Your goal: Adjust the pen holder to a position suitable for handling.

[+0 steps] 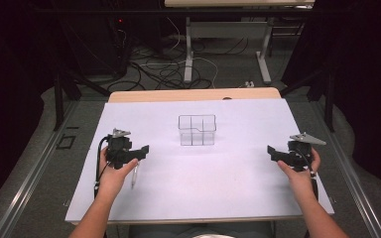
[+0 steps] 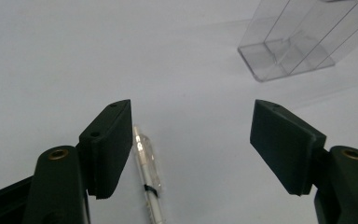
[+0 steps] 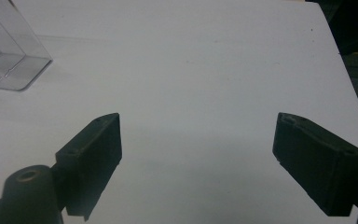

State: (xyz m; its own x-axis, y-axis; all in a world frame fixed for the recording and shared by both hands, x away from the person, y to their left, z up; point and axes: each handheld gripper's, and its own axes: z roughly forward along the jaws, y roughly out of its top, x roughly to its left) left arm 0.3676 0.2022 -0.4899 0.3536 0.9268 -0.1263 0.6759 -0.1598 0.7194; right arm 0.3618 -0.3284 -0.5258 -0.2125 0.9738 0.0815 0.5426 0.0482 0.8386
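- The pen (image 2: 145, 179) lay flat on the white surface (image 1: 203, 183), just beside the inner face of one jaw of my left tool (image 2: 191, 140), between the two jaws but hard over to one side.
- In the left gripper view its long axis ran roughly along the tool's own line, the clear capped end pointing away from me and a thin dark band circling the pale barrel nearer the camera.
- From the high view the pen (image 1: 134, 177) sat just under my left hand (image 1: 113, 173), lengthwise running near to far across the surface with a slight lean; I could not make out its tip there.
- My left tool stood well open, jaws apart and gripping nothing; the pads were not pressing the pen.
- My right tool (image 3: 196, 154) was held wide open over bare surface, with nothing between its jaws.
- The clear compartment box (image 1: 197, 130) stood upright near the middle of the surface, well apart from the pen and from both tools.
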